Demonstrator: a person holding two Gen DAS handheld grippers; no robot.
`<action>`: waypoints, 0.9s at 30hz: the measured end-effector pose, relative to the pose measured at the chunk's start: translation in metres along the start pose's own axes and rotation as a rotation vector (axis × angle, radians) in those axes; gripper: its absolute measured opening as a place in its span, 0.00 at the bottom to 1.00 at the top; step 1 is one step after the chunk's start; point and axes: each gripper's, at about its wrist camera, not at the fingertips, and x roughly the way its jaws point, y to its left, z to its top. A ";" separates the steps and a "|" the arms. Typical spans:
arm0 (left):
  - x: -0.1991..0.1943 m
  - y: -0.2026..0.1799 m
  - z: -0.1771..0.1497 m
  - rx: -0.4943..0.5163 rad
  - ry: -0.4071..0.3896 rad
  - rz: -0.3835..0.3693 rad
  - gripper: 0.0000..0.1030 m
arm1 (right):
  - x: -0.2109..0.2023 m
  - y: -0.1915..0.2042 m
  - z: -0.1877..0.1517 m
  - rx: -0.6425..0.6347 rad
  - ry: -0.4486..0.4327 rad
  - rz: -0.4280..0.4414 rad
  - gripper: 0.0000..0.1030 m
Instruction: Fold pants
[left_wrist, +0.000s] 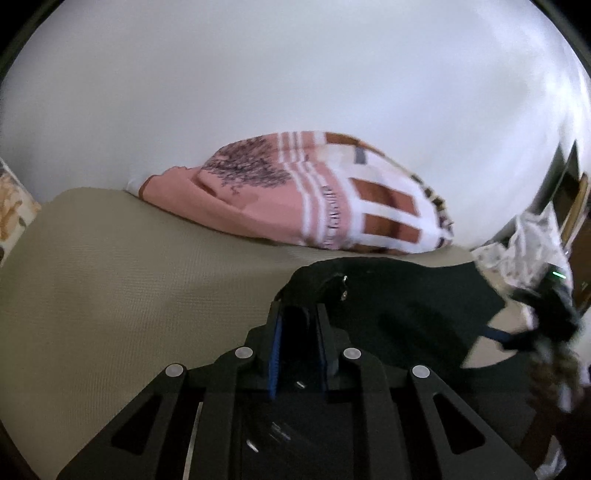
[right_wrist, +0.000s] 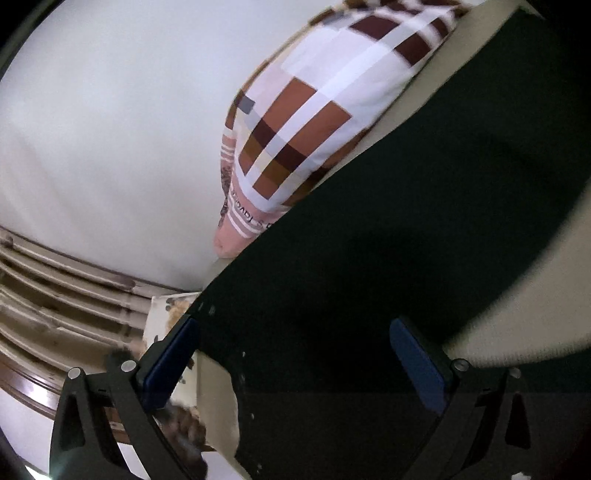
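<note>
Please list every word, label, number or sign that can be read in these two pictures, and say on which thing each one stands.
Nothing can be read with certainty.
Pillow: a line of printed letters runs along its striped end, but it is blurred and turned sideways, so it is not legible.
Pillow in the left wrist view: the same band of print, too blurred to read.
Left gripper: a small mark on its body, too dark to read.

Patterned pillow (left_wrist: 314, 192) lies on beige mattress (left_wrist: 110, 277).

Lettering on pillow (right_wrist: 295, 122) stripe, blurred; none readable.
</note>
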 end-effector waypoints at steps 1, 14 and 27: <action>-0.007 -0.004 -0.004 -0.007 -0.006 -0.012 0.15 | 0.009 0.000 0.010 0.007 0.010 0.010 1.00; -0.055 -0.028 -0.065 -0.150 0.056 -0.060 0.15 | 0.086 -0.034 0.069 0.189 0.084 -0.043 0.08; -0.106 -0.005 -0.146 -0.259 0.195 0.073 0.15 | -0.004 -0.023 -0.120 0.088 0.085 -0.038 0.07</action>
